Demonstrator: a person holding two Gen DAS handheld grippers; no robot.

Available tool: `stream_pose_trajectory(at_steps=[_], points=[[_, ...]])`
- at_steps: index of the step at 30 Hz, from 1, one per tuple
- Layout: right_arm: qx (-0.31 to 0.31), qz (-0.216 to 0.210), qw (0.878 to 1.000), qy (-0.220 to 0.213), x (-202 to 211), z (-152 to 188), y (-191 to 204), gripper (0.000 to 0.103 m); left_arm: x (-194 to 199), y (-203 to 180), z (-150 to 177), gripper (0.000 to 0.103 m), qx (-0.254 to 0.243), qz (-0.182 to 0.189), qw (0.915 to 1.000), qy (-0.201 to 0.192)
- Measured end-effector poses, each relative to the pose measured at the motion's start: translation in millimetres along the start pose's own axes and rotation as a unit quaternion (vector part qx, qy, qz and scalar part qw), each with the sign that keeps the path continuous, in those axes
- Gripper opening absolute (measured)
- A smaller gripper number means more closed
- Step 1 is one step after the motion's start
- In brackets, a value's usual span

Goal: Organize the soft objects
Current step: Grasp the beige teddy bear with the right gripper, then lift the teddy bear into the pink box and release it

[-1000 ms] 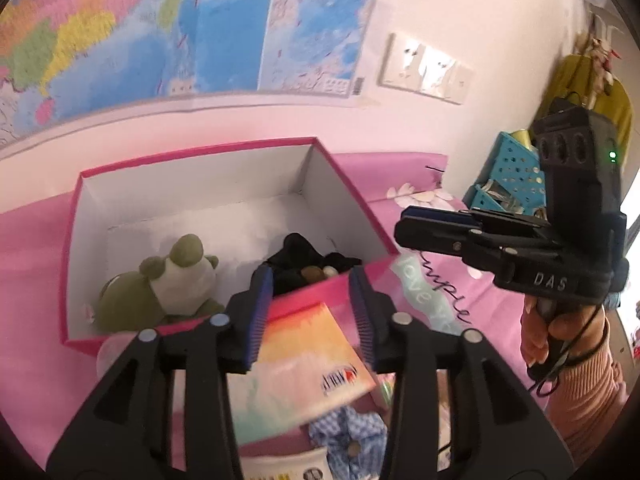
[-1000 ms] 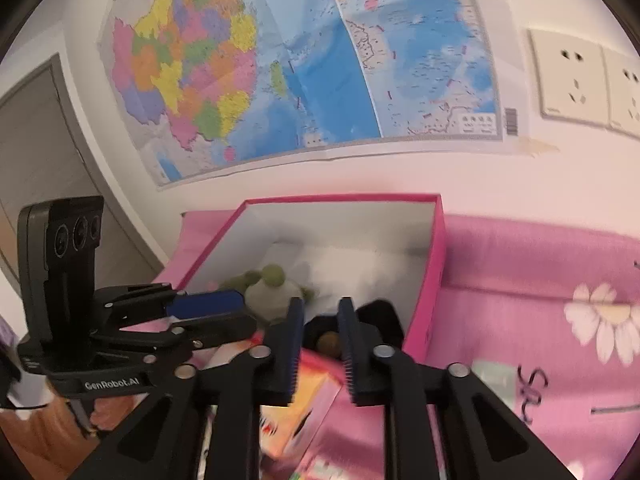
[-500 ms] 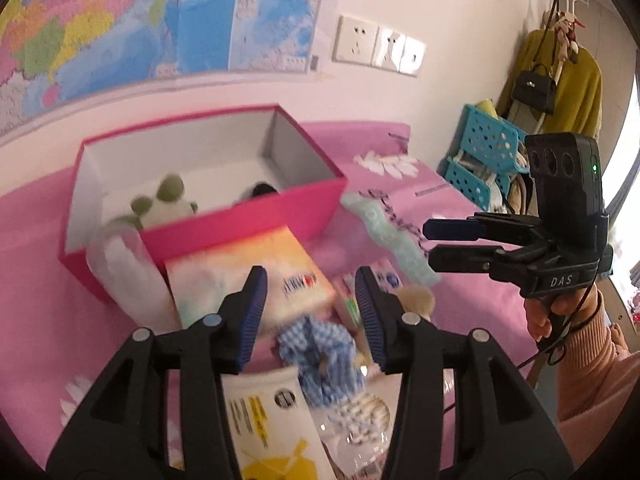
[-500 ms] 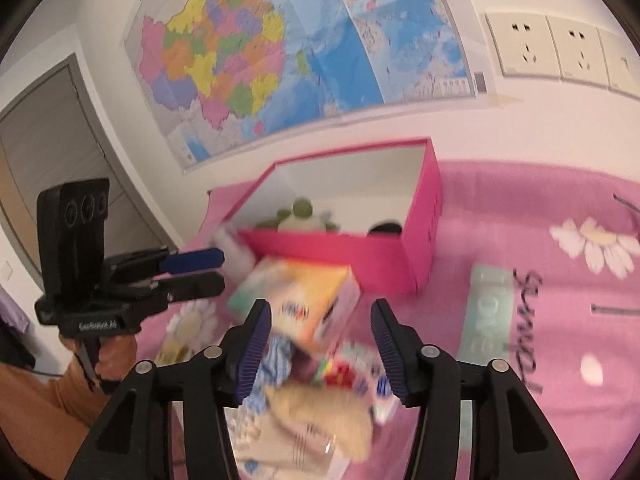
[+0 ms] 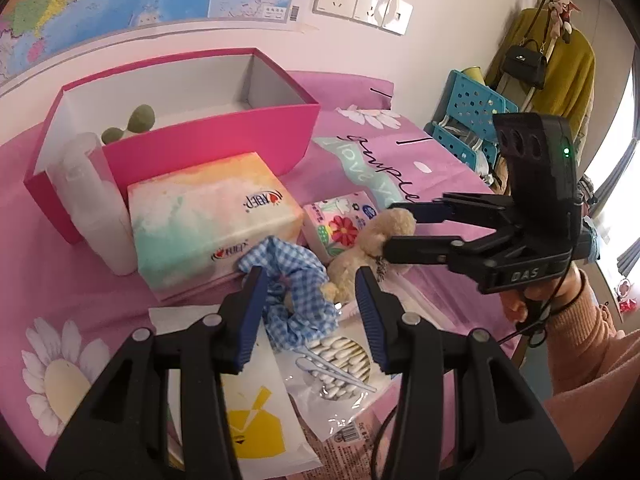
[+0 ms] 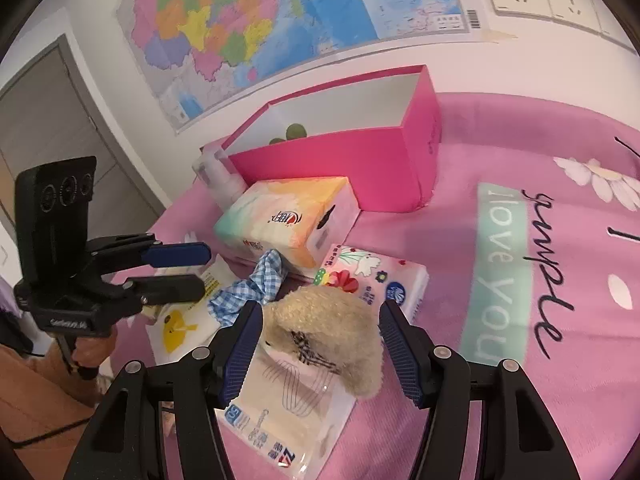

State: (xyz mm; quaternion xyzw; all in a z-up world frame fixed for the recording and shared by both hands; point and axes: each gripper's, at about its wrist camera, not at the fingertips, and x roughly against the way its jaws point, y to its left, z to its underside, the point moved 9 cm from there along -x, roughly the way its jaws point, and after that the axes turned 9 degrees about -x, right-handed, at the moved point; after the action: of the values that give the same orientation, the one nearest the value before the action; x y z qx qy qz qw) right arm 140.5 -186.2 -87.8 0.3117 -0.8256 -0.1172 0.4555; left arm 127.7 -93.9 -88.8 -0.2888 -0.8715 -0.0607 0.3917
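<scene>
**Bear sits in my right jaws, scrunchie in my left**

My right gripper [image 6: 320,340] has just been opening; jaws wide, straddling the tan plush bear [image 6: 328,332], pads not pressing it. The bear lies on a flat packet, long axis running down-right, skewed to my jaw line. My left gripper [image 5: 308,312] stands narrower, nothing gripped, blue gingham scrunchie [image 5: 292,280] just ahead between the tips. Pink box [image 6: 416,152] is beyond both. Right hand is nearer the bear.

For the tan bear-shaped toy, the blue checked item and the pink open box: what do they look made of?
Tan bear-shaped toy: shaggy plush, matte and fuzzy at the edges. Blue checked item: thin woven gingham cloth, gathered into ruffles, probably a scrunchie. Pink open box: stiff card with a smooth coat, likely paper-covered, with straight walls and white inside.
</scene>
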Motion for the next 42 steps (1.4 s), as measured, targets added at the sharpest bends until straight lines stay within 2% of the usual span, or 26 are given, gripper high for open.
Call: stream_pose_trajectory(at_steps=[3, 6, 14, 27, 30, 33, 38, 39, 41, 42], points=[[0.010, 0.000, 1.000, 0.000, -7, 0, 3, 0.061, -1, -3, 3, 0.048, 0.000, 0.002, 1.0000, 0.001], [0.015, 0.007, 1.000, 0.000, -10, -1, 3, 0.049, -2, -4, 6, 0.048, 0.001, 0.004, 1.0000, 0.004], [0.001, 0.005, 1.000, -0.011, -1, 1, -2, 0.039, -5, -8, 8, 0.048, -0.001, 0.010, 0.9999, 0.009], [-0.027, -0.020, 0.998, -0.051, 41, -18, -2, 0.038, -1, -18, -3, 0.048, -0.014, 0.031, 0.9994, -0.003], [-0.028, -0.028, 0.998, -0.057, 46, -23, 2, 0.038, 0, -18, -7, 0.048, -0.019, 0.026, 0.9995, -0.007], [-0.020, -0.009, 0.998, -0.061, 50, -28, 4, 0.038, 4, -14, -10, 0.048, -0.011, 0.026, 0.9995, -0.011], [-0.002, -0.014, 0.998, -0.066, 54, -32, 14, 0.038, 0, -7, -11, 0.048, -0.005, 0.014, 0.9999, -0.007], [0.002, -0.010, 0.998, -0.067, 54, -33, 14, 0.038, -4, -4, -9, 0.046, 0.003, 0.015, 0.9999, 0.000], [0.002, -0.001, 0.997, -0.072, 56, -36, 11, 0.038, -11, 5, -4, 0.034, 0.019, 0.009, 0.9997, 0.014], [-0.002, -0.006, 0.997, -0.074, 58, -37, 10, 0.038, -14, 9, -2, 0.034, 0.024, 0.005, 0.9995, 0.020]])
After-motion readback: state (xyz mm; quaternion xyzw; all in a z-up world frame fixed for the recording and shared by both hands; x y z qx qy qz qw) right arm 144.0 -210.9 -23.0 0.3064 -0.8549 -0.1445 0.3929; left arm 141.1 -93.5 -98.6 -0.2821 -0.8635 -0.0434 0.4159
